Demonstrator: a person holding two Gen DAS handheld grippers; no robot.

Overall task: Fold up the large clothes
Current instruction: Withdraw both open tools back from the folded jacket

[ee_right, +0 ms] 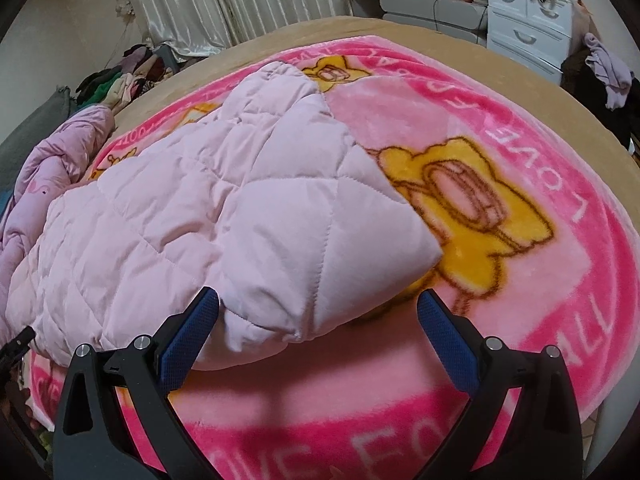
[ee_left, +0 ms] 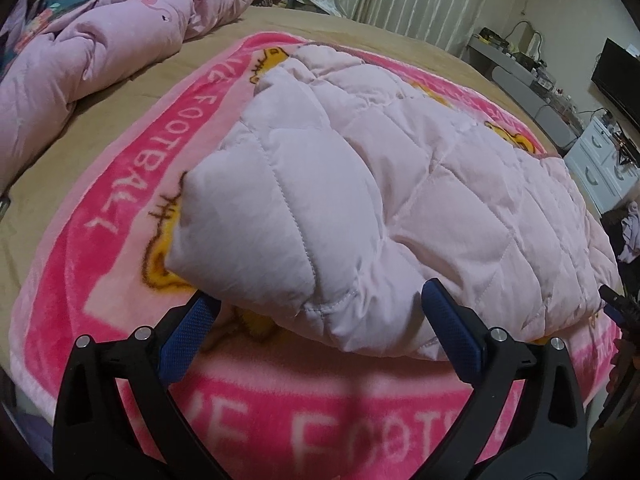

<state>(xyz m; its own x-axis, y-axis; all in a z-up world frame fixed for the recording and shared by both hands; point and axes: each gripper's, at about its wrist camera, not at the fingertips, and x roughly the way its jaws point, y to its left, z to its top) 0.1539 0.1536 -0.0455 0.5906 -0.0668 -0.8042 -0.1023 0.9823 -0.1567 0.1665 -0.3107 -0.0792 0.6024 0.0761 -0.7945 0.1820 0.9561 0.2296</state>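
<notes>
Grippers (ee_left: 316,312) agape (quilted puffy jacket (ee_left: 360,184))

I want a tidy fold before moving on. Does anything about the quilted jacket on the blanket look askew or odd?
Nothing is damaged. The quilted jacket lies folded on the pink blanket, but puffy and uneven, its near edge bulging rather than flat.

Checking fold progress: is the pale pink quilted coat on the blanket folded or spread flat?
Folded. The quilted coat lies as a thick doubled bundle with rounded folded corners on the pink blanket; no sleeves show.
</notes>
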